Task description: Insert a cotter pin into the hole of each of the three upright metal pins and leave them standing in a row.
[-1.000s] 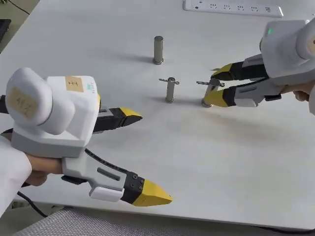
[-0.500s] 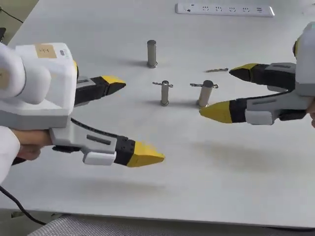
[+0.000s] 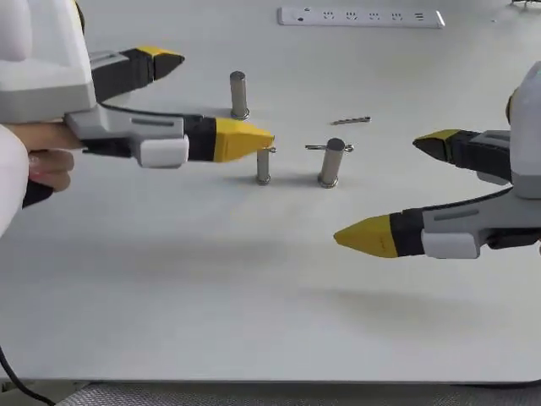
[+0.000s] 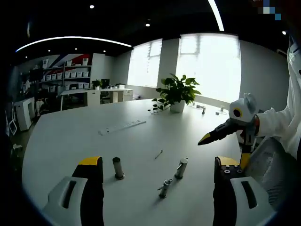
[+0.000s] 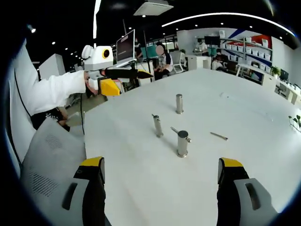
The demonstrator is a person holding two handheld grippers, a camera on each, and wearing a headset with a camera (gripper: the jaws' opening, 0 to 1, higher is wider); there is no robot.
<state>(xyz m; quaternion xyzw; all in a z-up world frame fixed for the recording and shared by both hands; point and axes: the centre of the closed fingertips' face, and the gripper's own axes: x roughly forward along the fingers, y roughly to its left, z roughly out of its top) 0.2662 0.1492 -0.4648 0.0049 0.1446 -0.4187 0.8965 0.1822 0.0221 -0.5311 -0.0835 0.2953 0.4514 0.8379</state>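
Three upright metal pins stand on the white table. The far pin (image 3: 239, 94) (image 5: 179, 103) is bare. A cotter pin sits through the middle pin (image 3: 264, 166) (image 5: 157, 125), and another through the right pin (image 3: 331, 162) (image 5: 182, 143). A loose cotter pin (image 3: 351, 121) (image 4: 159, 154) lies flat behind the right pin. My left gripper (image 3: 213, 98) hovers open above the table at the left, and its near jaw overlaps the top of the middle pin in the head view. At the right, clear of the pins, my right gripper (image 3: 385, 190) is open and holds nothing.
A white power strip (image 3: 359, 17) lies along the far side of the table. A potted plant (image 4: 176, 94) stands on the far end in the left gripper view. Bare tabletop (image 3: 254, 288) stretches in front of the pins.
My right gripper has drawn back to the right from the right pin, leaving a cotter pin through it. My left gripper has risen and moved forward towards the pins.
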